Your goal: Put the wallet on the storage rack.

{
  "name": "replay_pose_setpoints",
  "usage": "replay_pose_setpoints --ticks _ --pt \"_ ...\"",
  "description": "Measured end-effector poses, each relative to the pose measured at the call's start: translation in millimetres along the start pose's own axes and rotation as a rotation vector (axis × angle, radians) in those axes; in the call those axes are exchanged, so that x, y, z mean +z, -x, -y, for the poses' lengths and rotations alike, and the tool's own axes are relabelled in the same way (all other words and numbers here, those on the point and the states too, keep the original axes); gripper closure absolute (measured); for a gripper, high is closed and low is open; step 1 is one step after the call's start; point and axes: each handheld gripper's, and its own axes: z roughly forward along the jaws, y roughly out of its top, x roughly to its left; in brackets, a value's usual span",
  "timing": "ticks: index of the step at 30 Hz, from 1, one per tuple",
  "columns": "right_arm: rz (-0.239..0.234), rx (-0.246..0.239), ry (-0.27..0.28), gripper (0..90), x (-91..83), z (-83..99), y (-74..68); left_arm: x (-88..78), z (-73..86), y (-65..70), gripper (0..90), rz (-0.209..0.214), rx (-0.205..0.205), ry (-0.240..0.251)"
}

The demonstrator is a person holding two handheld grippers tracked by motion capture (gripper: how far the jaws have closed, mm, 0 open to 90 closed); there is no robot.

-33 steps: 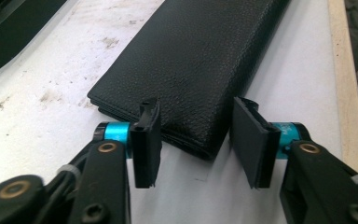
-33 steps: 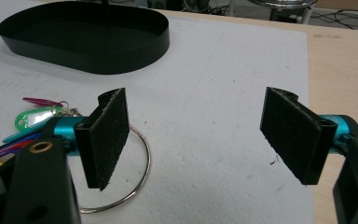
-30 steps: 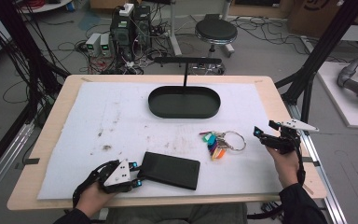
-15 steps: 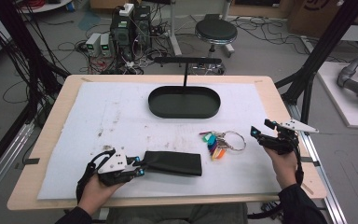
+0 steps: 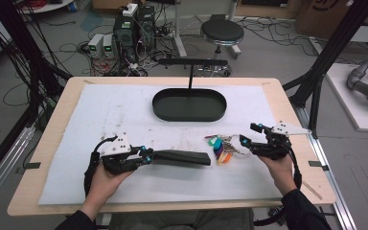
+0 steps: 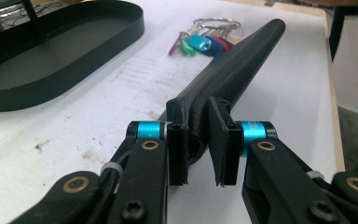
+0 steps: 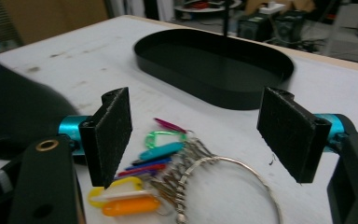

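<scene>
Left gripper (image 6: 196, 140) pinches the near-left end of a black wallet (image 5: 182, 157), its jaws having just been closing onto that edge, and tilts it up off the white mat (image 5: 124, 110) at the near left of the table. Judging by the grained surface and the way the folded body holds its line, the wallet looks light and fairly stiff, with enough texture for the pads (image 6: 177, 140) to bite; a grip on the thick folded edge seems safer than one on the open flap, which could gape. Just right of the wallet's far end lies a key ring with coloured tags (image 5: 223, 146), loose and likely to jangle and slide; its wire ring (image 7: 233, 182) offers the surest hold. Behind both, at the far middle, sits an empty black oval tray (image 5: 189, 115). Right gripper (image 7: 205, 135) hangs wide over the keys, holding nothing.
</scene>
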Motion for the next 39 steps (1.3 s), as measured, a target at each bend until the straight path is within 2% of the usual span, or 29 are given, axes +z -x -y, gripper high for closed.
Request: replay_pose_setpoints --ticks 2,3,4,5,6,7,8,9,11,17,18,21,23,25,28,31,32,36,39 --pt "-0.047 -0.014 -0.001 26.7 4.0 -1.1 -4.3 1.2 -2.1 -2.9 77.9 -0.002 -0.008 0.003" --pt "-0.047 -0.014 -0.001 26.7 4.0 -1.1 -4.3 1.2 -2.1 -2.9 77.9 -0.002 -0.008 0.003" --pt "-0.100 -0.032 -0.005 26.7 8.3 -2.0 -10.0 2.2 -4.2 -7.0 77.9 -0.006 -0.026 0.009" --pt "-0.100 -0.032 -0.005 26.7 8.3 -2.0 -10.0 2.2 -4.2 -7.0 77.9 -0.006 -0.026 0.009" --pt "-0.133 -0.054 -0.017 26.7 12.3 -2.4 -14.4 2.8 -5.0 -9.6 77.9 -0.006 -0.036 0.015" --pt "-0.133 -0.054 -0.017 26.7 12.3 -2.4 -14.4 2.8 -5.0 -9.6 77.9 -0.006 -0.036 0.015" --pt "-0.169 -0.074 -0.023 26.7 17.0 -2.7 -18.9 4.1 -5.9 -13.2 77.9 -0.006 -0.058 0.027" --pt "-0.169 -0.074 -0.023 26.7 17.0 -2.7 -18.9 4.1 -5.9 -13.2 77.9 -0.006 -0.058 0.027" --pt "-0.209 -0.085 -0.052 26.7 24.0 -4.0 -25.5 4.7 -6.6 -15.1 77.9 -0.010 -0.064 0.031" --pt "-0.247 -0.118 -0.067 26.9 36.3 -5.9 -36.3 6.5 -7.3 -20.6 77.8 -0.008 -0.086 0.045" --pt "-0.267 -0.127 -0.075 27.4 41.7 -7.0 -40.6 6.9 -7.4 -22.1 77.8 -0.005 -0.094 0.049" --pt "-0.280 -0.142 -0.078 30.6 45.8 -7.6 -44.1 7.2 -7.2 -23.3 77.8 -0.004 -0.099 0.052" --pt "-0.310 -0.169 -0.105 33.7 54.1 -8.6 -51.1 7.7 -7.0 -24.8 77.8 0.001 -0.108 0.057" --pt "-0.316 -0.182 -0.114 35.4 57.2 -9.0 -53.6 7.9 -7.0 -25.6 77.7 0.002 -0.111 0.059" --pt "-0.341 -0.221 -0.156 42.8 70.7 -8.6 -61.9 8.3 -6.5 -27.7 77.7 0.008 -0.120 0.064" --pt "-0.336 -0.238 -0.178 45.5 77.6 -7.7 -63.9 8.3 -6.4 -28.0 77.5 0.009 -0.118 0.065" --pt "-0.344 -0.249 -0.189 51.0 82.2 -7.4 -65.0 8.4 -6.3 -28.3 77.4 0.010 -0.118 0.066" --pt "-0.349 -0.287 -0.187 64.2 86.6 -8.2 -68.3 8.2 -5.9 -29.1 75.9 0.008 -0.115 0.070" --pt "-0.360 -0.299 -0.186 68.1 86.5 -8.3 -68.2 8.1 -5.8 -28.8 74.6 0.005 -0.106 0.073"
